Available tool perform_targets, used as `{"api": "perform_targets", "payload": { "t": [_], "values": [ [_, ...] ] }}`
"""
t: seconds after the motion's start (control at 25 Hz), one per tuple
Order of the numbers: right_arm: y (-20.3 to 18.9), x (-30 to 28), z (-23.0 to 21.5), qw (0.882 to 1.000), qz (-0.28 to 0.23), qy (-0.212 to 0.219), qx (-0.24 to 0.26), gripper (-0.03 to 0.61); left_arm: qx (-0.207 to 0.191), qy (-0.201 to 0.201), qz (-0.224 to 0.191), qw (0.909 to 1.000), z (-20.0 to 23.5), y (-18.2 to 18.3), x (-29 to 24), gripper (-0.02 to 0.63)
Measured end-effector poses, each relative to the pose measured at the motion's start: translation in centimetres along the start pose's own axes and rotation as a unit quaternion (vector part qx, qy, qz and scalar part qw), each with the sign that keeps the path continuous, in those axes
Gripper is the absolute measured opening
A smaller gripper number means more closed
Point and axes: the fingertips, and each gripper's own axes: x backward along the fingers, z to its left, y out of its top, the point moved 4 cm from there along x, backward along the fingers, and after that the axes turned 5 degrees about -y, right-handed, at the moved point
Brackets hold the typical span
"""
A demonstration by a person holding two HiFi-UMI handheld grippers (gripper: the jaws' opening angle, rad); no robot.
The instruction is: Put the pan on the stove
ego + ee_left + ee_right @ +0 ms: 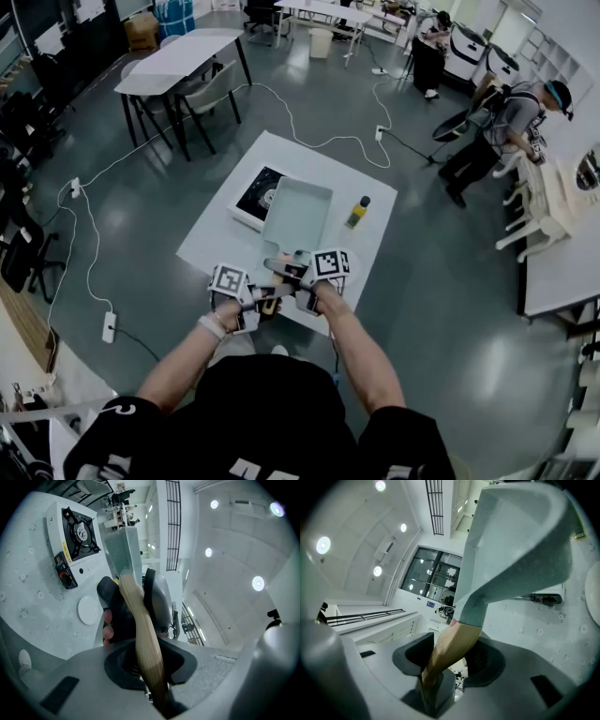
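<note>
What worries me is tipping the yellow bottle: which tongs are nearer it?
Right. The right tongs grip the pan handle nearest the bottle, which stands beyond them to the right; the left tongs hold the handle's end, farther back.

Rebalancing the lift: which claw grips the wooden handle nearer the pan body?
The right claw: the pan starts just past it; the left claw holds the handle farther back.

No word, brand or number can be read anywhere. The cubes on the left gripper (255, 298) and right gripper (302, 281) carry black-and-white square markers, patterns rather than letters. The marks on the stove (77, 531) front panel and the label of the bottle (358, 214) at far right are too small to make out.
</note>
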Motion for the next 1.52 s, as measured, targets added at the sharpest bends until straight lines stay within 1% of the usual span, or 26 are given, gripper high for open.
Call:
{"api": "perform_targets", "payload": {
  "t": [0.16,0.28,0.36,0.52,0.64,0.84,1.08,1.28,1.4,1.52],
  "values": [
    [2.1,-1.0,-0.4,1.0,-0.016,-0.001,-0.006,0.186,0.006,-0.002,0.016,0.9999,0.4,2.4,0.4,0.041],
    [4.1,-2.0,-0.7,1.0,-0.028,-0.007,-0.004,0.186,0.001,-0.003,0.03,0.9995,0.5,4.6,1.0,0.041],
    [5.2,-2.8,-0.8,0.999,-0.034,-0.008,-0.002,0.186,0.007,-0.007,0.035,0.9993,0.5,5.9,1.4,0.041],
    [7.8,-3.9,-0.3,0.999,-0.05,-0.006,-0.002,0.187,0.008,-0.01,0.05,0.9986,0.2,8.6,1.9,0.041],
    [9.5,-4.7,-0.2,0.998,-0.061,-0.013,-0.005,0.187,0.004,-0.014,0.065,0.9978,0.0,10.6,2.4,0.041],
    [12.0,-6.4,0.2,0.997,-0.077,-0.023,-0.005,0.187,0.009,-0.02,0.081,0.9965,-0.5,13.5,3.5,0.041],
    [14.0,-8.3,0.6,0.995,-0.095,-0.03,-0.007,0.187,0.007,-0.028,0.102,0.9944,-0.7,16.1,5.1,0.041],
    [15.3,-10.1,1.0,0.994,-0.109,-0.027,-0.006,0.187,0.009,-0.036,0.116,0.9926,-0.9,17.8,6.5,0.041],
    [15.9,-11.1,0.8,0.992,-0.116,-0.041,-0.006,0.187,0.01,-0.03,0.123,0.9919,-0.5,18.9,7.6,0.041],
    [16.3,-11.7,1.0,0.991,-0.123,-0.044,-0.008,0.187,0.004,-0.036,0.133,0.9905,-0.5,19.5,8.1,0.041]
  ]
}}
